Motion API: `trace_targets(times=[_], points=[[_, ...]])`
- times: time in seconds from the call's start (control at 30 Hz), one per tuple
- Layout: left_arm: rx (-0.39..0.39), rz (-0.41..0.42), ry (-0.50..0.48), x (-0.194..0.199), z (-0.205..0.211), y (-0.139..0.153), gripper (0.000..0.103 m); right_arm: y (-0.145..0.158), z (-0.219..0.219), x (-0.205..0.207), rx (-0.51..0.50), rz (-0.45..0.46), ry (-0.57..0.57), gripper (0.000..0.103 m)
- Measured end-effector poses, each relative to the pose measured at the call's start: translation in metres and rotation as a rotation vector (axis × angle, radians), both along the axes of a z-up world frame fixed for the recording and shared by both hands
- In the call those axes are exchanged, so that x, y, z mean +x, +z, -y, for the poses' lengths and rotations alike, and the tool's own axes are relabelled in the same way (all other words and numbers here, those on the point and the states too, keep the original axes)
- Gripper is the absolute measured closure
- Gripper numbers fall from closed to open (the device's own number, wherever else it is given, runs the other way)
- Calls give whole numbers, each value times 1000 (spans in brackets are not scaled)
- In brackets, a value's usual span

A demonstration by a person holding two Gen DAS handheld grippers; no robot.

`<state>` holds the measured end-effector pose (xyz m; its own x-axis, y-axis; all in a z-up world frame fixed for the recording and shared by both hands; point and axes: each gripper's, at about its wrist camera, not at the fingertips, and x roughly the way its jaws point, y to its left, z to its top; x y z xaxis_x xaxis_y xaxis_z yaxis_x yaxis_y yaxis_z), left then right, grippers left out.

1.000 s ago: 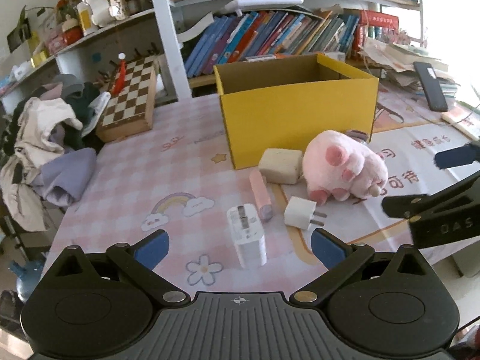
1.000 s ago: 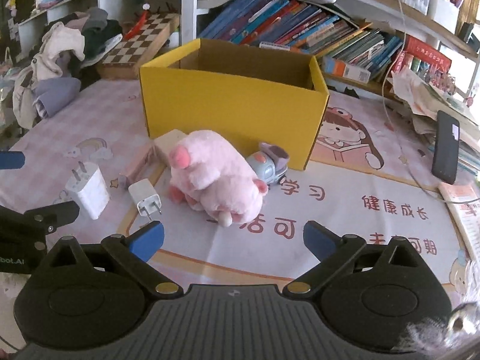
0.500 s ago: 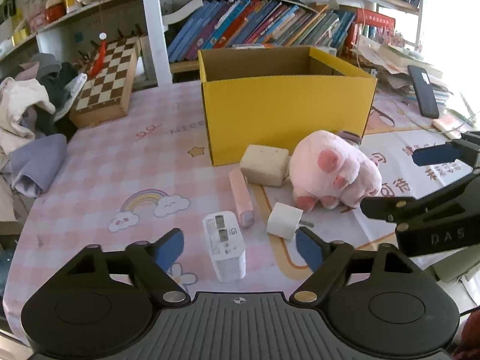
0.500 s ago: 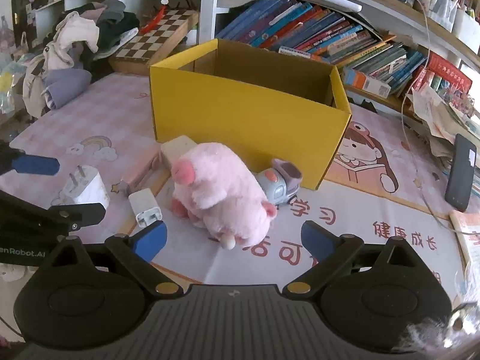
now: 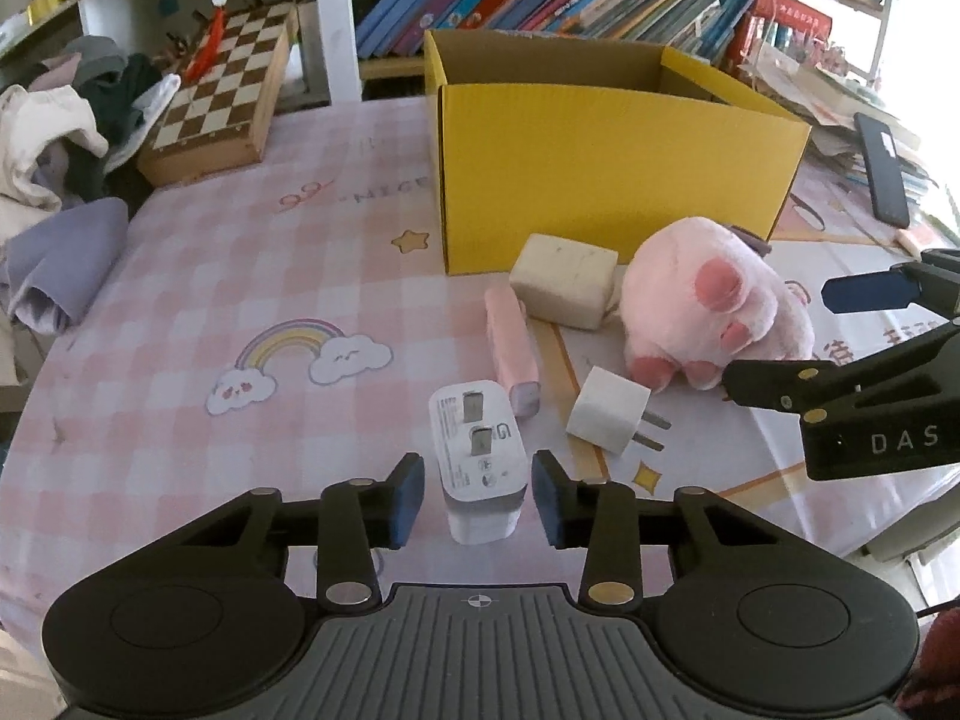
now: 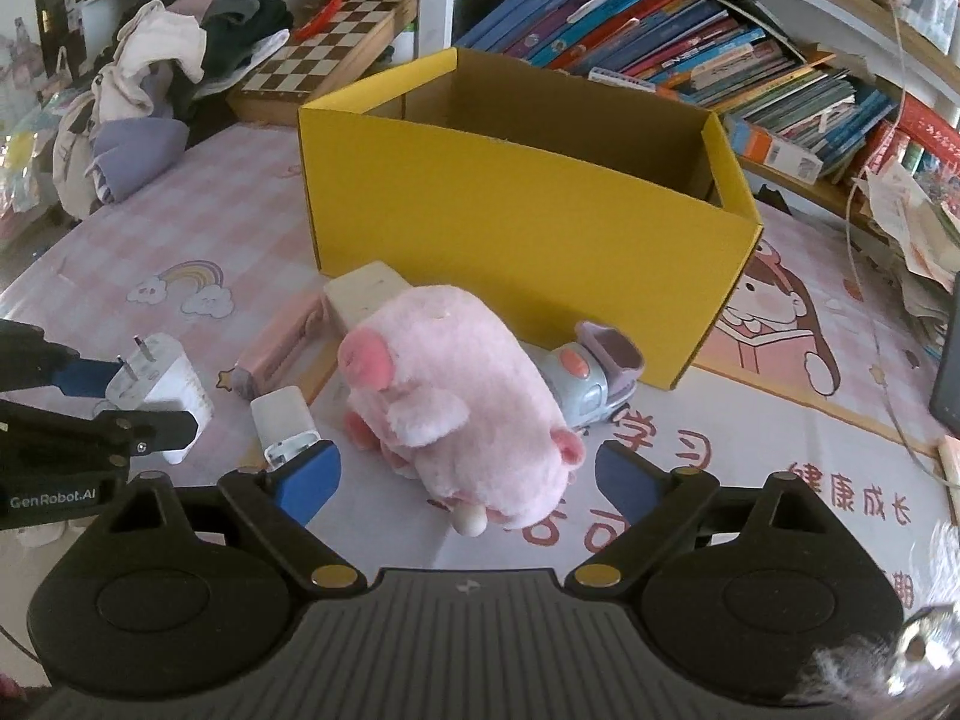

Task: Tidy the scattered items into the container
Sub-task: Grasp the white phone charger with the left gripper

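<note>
Between the closing left gripper (image 5: 478,499) pads, white charger (image 5: 480,461) — perhaps untouched; right gripper (image 6: 468,483) spread, plush pig (image 6: 462,402) hiding toy

Left gripper (image 5: 478,495) jaws just closing around white charger (image 5: 480,456), narrow gaps remain, yellow box (image 5: 606,180) beyond

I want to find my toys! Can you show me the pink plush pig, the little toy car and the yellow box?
pink plush pig (image 6: 456,396), right wrist view, on its back.
toy car (image 6: 585,381), right wrist view, on its blue-grey body.
yellow box (image 6: 522,228), right wrist view, on its front wall.
</note>
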<state>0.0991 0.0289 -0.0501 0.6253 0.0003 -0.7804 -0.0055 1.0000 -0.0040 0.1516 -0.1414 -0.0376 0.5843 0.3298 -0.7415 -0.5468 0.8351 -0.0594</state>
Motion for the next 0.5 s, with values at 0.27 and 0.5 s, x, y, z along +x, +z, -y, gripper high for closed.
trace_targets(times=[0.27, 0.5], points=[[-13, -14, -5, 5, -1, -4, 73, -4, -7, 11, -17, -18, 25, 12], [0, -13, -12, 7, -1, -6, 76, -12, -10, 20, -50, -11, 14, 16]])
